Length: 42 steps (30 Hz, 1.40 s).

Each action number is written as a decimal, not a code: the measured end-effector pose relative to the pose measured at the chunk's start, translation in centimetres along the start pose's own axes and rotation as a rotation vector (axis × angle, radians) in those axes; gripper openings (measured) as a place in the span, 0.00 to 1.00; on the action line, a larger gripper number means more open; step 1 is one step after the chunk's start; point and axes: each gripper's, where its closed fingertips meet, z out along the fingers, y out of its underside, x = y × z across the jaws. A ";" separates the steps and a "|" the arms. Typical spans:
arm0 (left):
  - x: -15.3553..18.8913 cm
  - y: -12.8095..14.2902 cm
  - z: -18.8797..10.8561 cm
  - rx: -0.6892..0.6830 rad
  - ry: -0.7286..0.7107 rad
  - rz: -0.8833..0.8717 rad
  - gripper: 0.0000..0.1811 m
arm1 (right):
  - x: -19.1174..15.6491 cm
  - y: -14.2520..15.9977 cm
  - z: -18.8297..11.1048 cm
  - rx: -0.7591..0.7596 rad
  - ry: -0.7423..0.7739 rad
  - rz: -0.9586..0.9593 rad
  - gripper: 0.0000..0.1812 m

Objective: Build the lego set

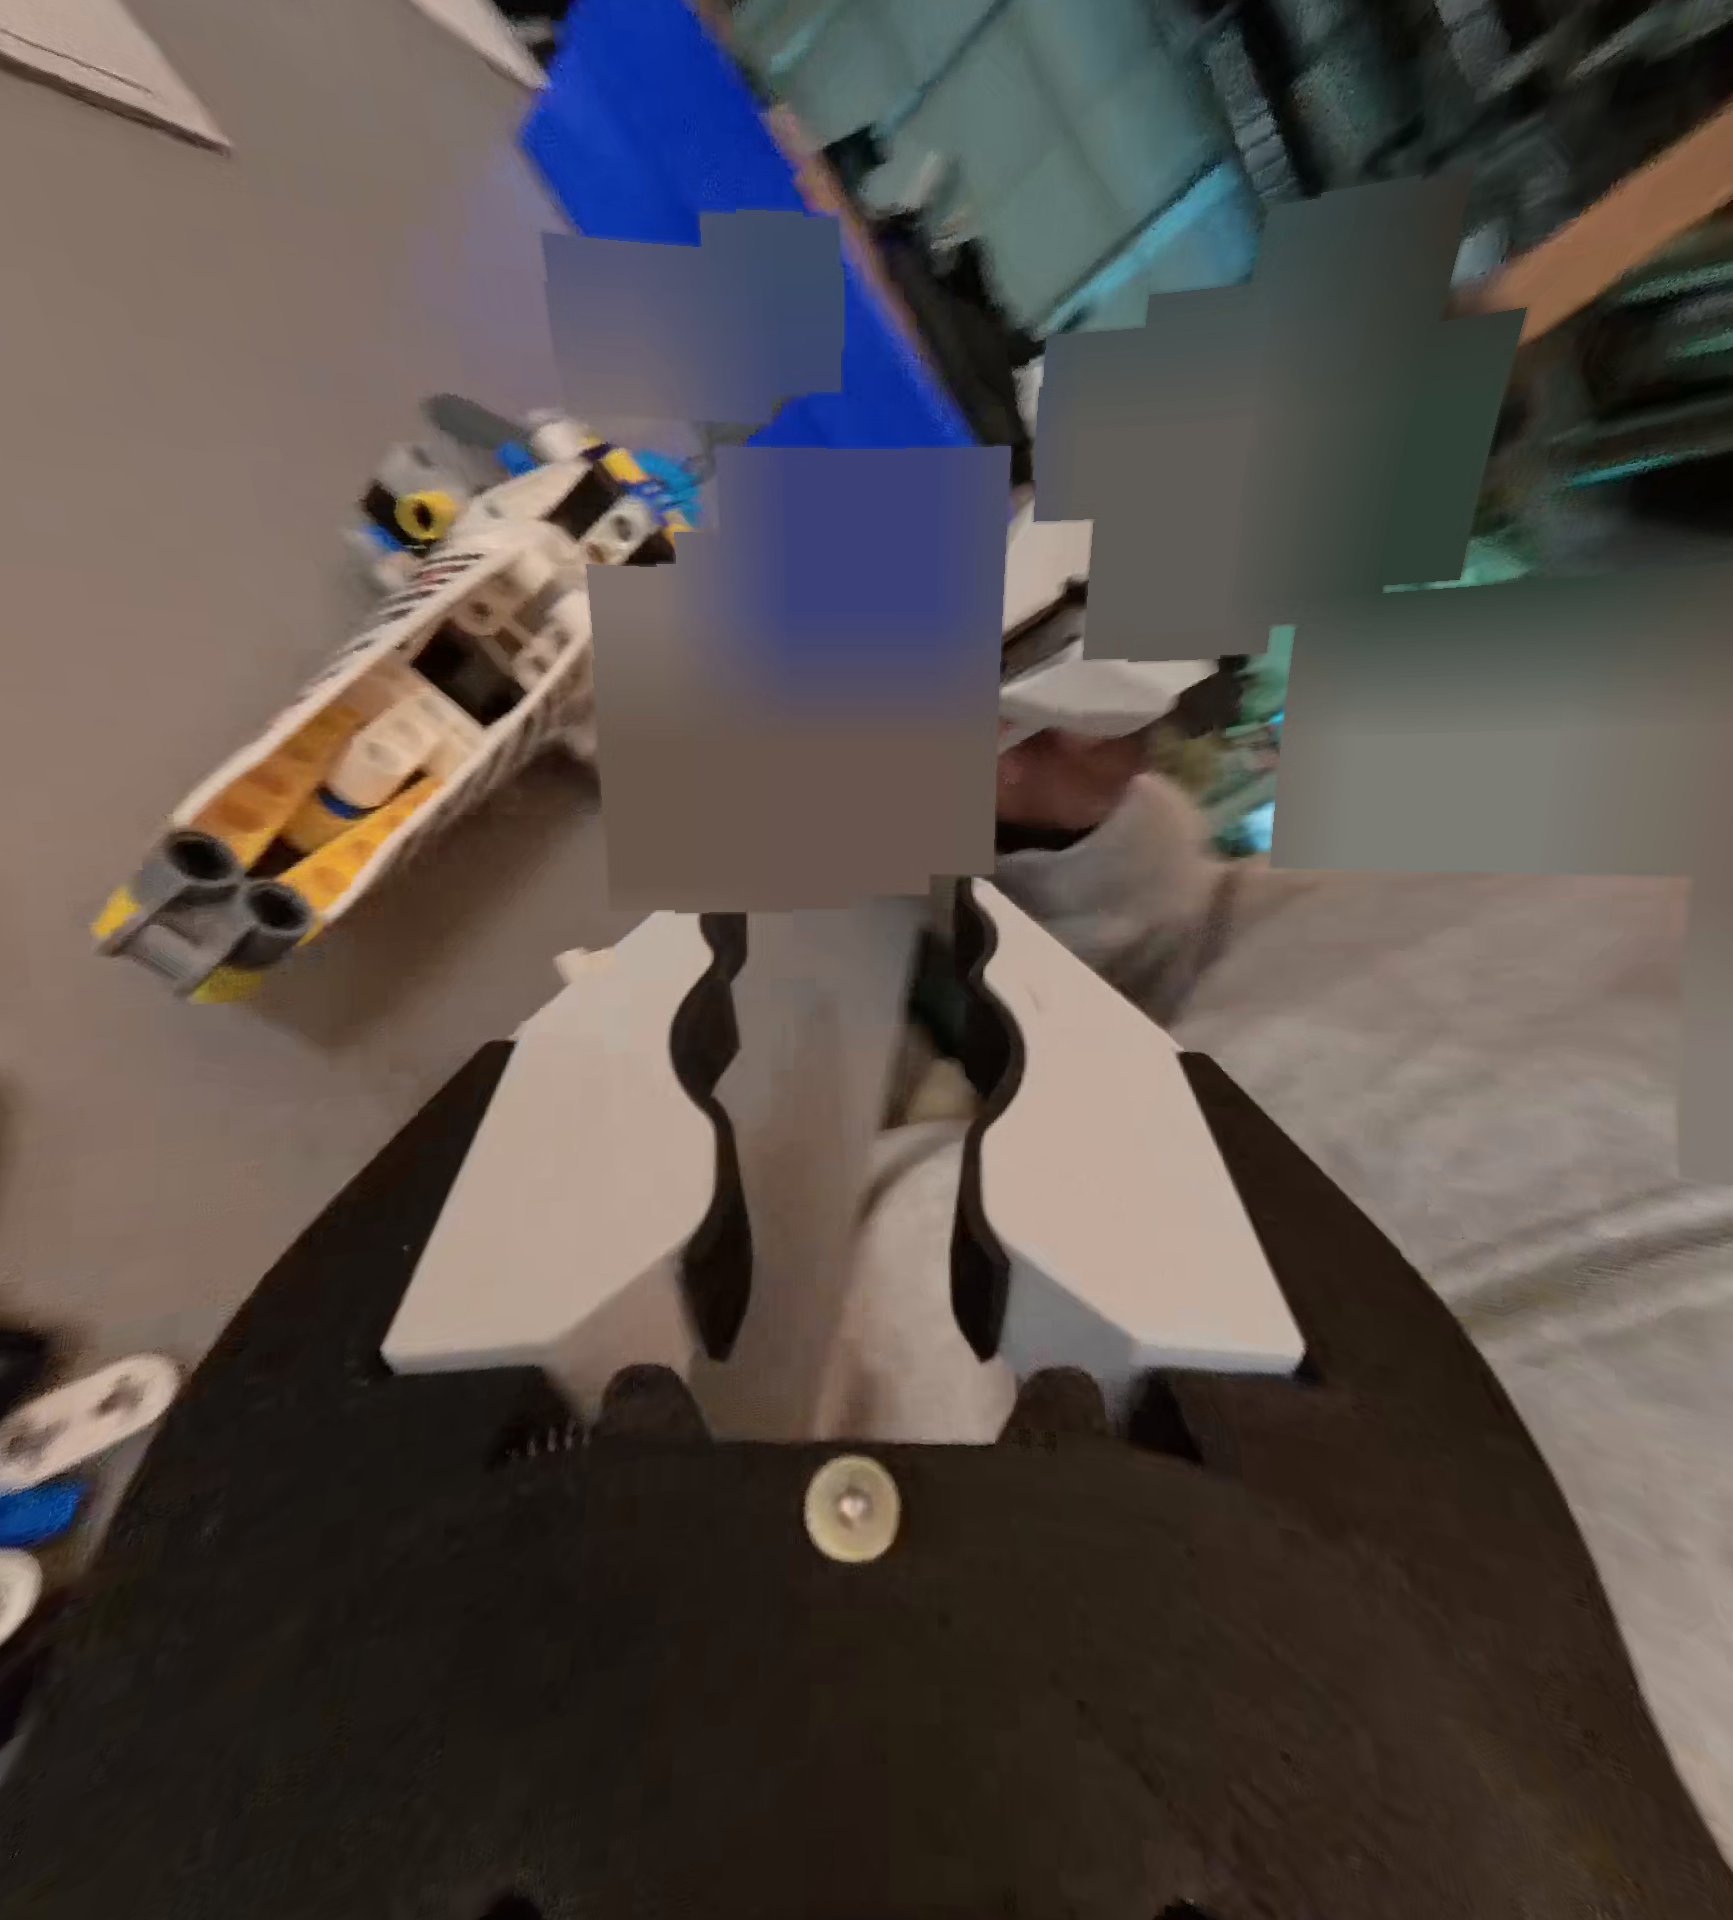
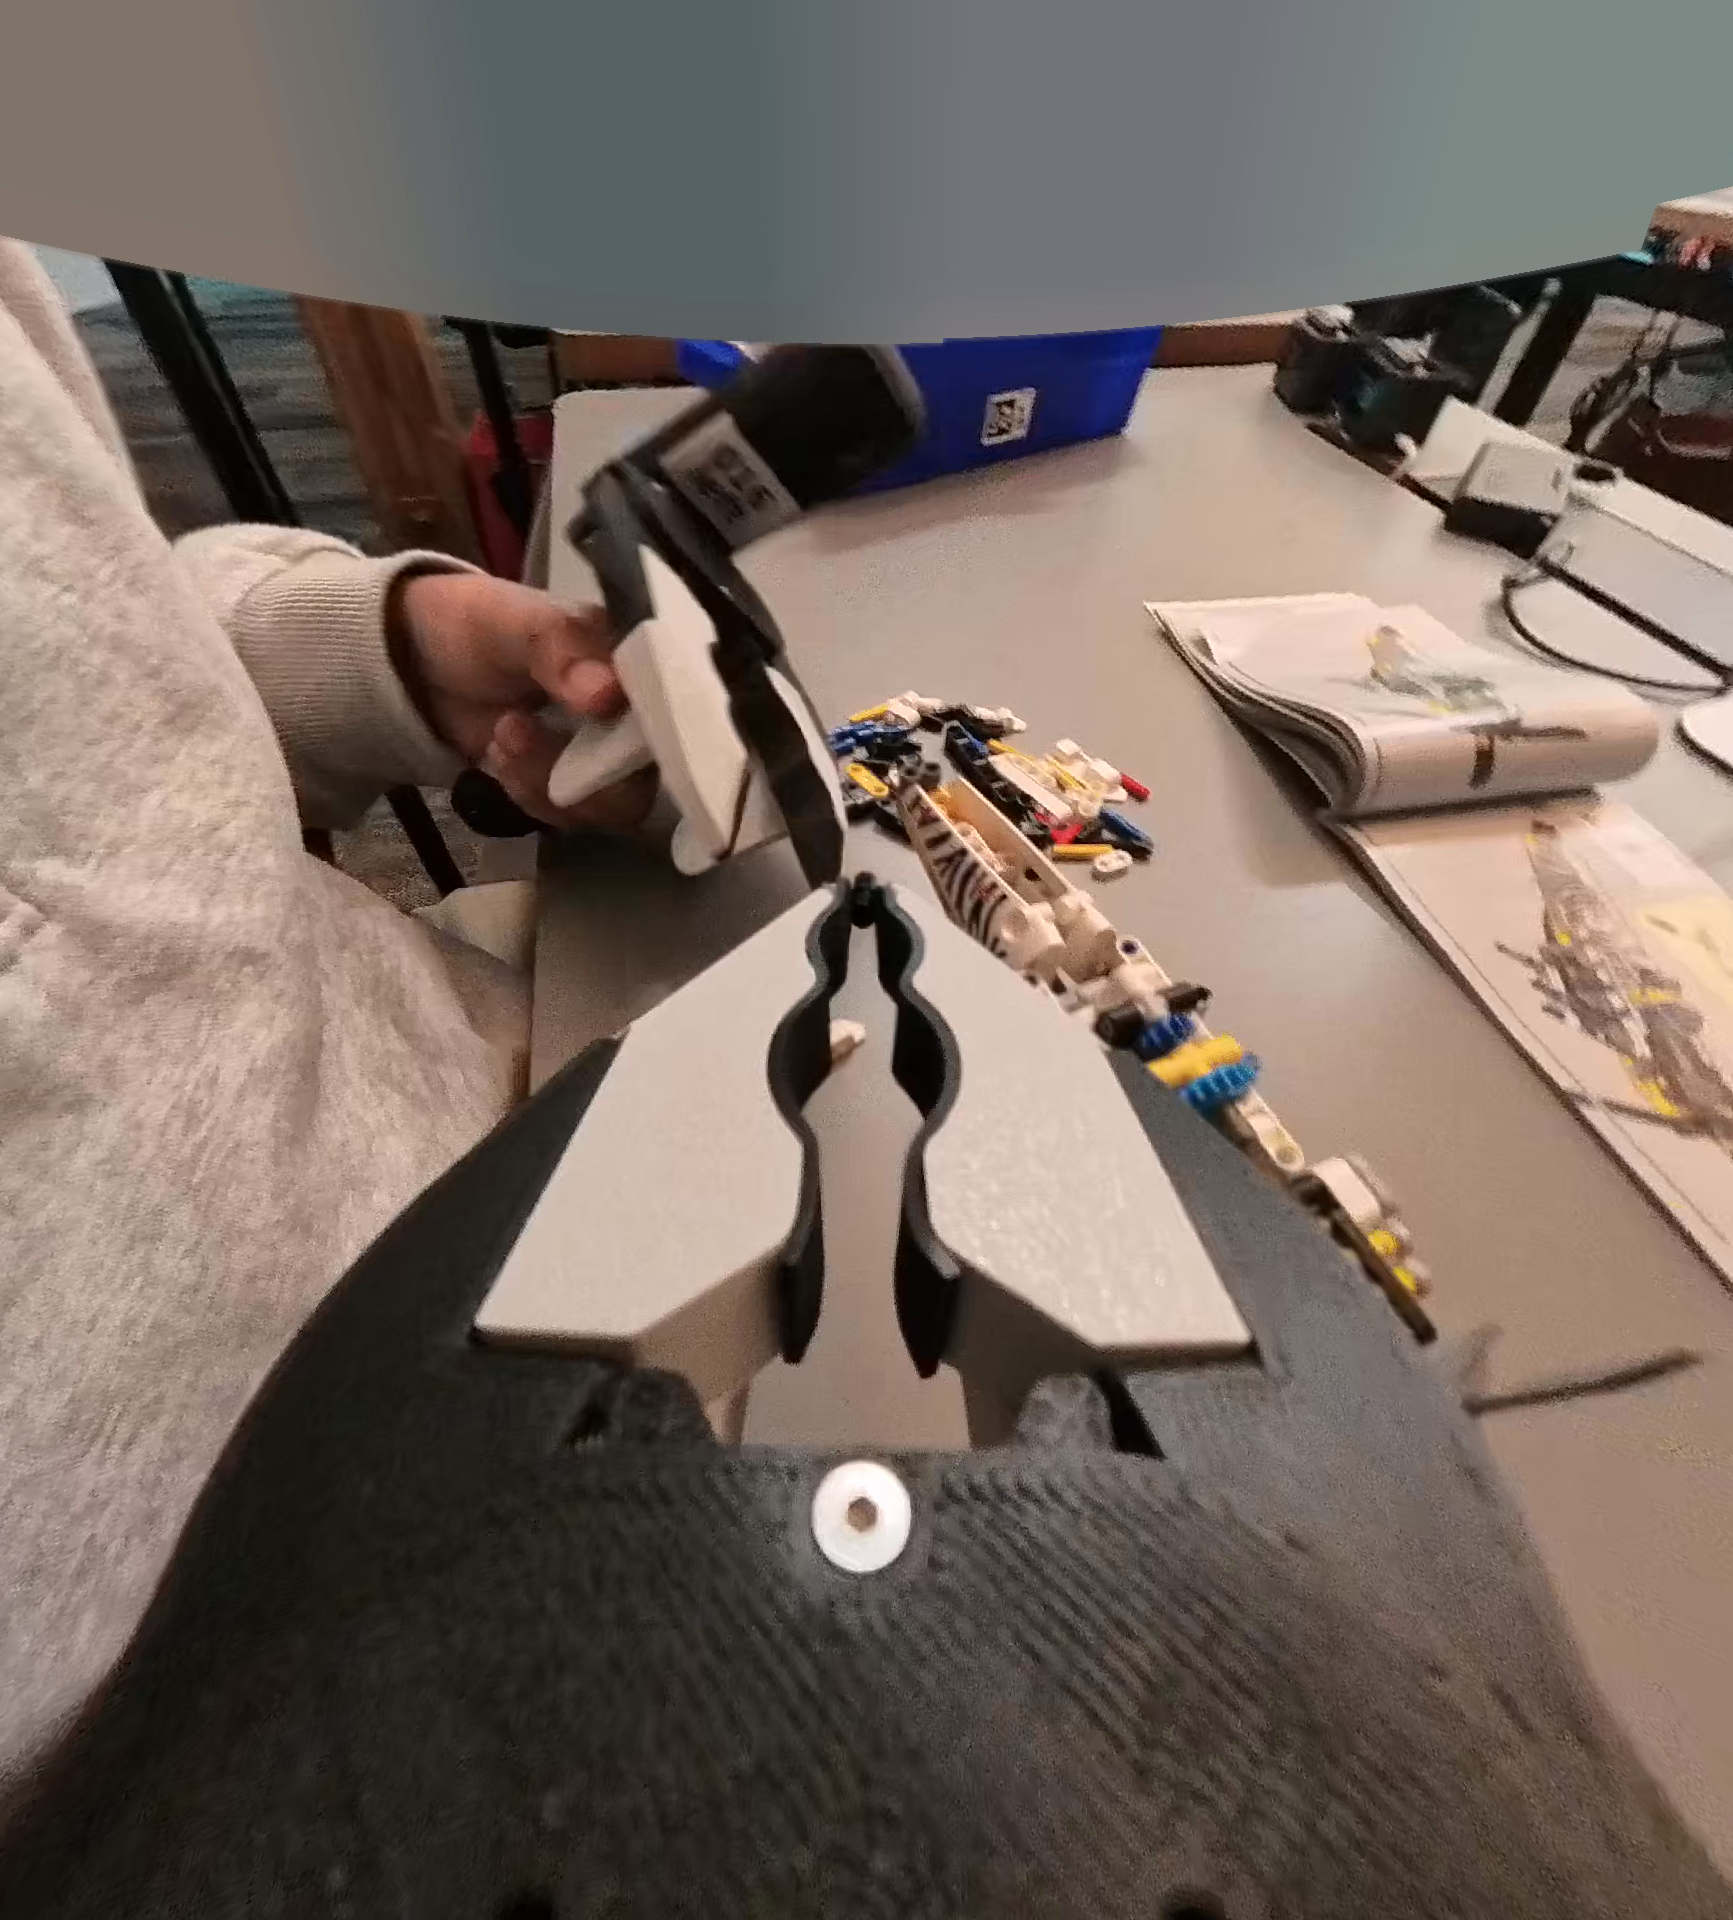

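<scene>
The partly built lego model [image 2: 1028, 914] is long and white with yellow, blue and black parts and lies on the grey table [image 2: 1205, 582]. It also shows in the left wrist view [image 1: 374, 707], left of my left gripper. My right gripper [image 2: 860, 896] is shut, with a small black piece [image 2: 860, 883] pinched at its tips, held above the table's near edge. My left gripper [image 2: 820, 831] is held by a hand, and its tips almost touch the right gripper's tips. In its own view the left gripper's jaws stand apart and empty, the tips hidden by a blur patch.
A pile of loose lego pieces [image 2: 997, 769] lies beyond the model, and some show at the lower left of the left wrist view [image 1: 31, 1455]. An open instruction booklet [image 2: 1413, 707] and a printed sheet [image 2: 1672, 1018] lie to the right. A blue bin [image 2: 1028, 405] stands at the back. A small white piece [image 2: 846, 1034] lies under the right gripper. Across from one pair of fingers to the other is roughly 5 centimeters.
</scene>
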 end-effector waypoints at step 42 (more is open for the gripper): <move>-1.1 8.0 -1.9 -0.435 -0.468 0.258 0.15 | -0.3 3.2 -2.0 0.037 0.178 0.076 0.01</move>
